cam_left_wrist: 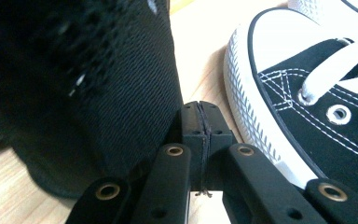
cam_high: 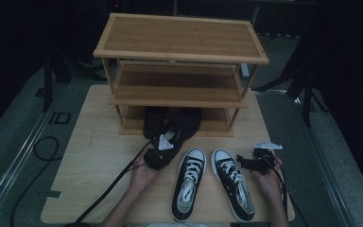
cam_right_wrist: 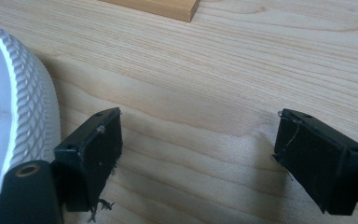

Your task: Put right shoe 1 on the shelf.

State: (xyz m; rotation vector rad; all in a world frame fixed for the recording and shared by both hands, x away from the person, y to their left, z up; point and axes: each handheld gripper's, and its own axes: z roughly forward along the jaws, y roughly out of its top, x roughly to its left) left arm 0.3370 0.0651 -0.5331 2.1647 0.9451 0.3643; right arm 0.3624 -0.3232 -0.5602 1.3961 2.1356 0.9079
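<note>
The left hand-held gripper (cam_high: 163, 142), jaws pressed shut on nothing, sits against the black shoe (cam_high: 172, 124) lying toe-first under the rack (cam_high: 179, 52), nearer it than the open right hand-held gripper (cam_high: 246, 163) resting beside the sneakers (cam_high: 189, 182).

text: "ID" | on: floor (cam_high: 56, 117) left of table (cam_high: 90, 156) | other: none legible

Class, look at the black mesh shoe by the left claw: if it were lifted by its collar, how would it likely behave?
The black mesh shoe has a knitted-looking upper, so its collar would probably fold under pinching. It looks light for its size. Its toe might droop, unlike the rubber-capped canvas sneaker beside it.
</note>
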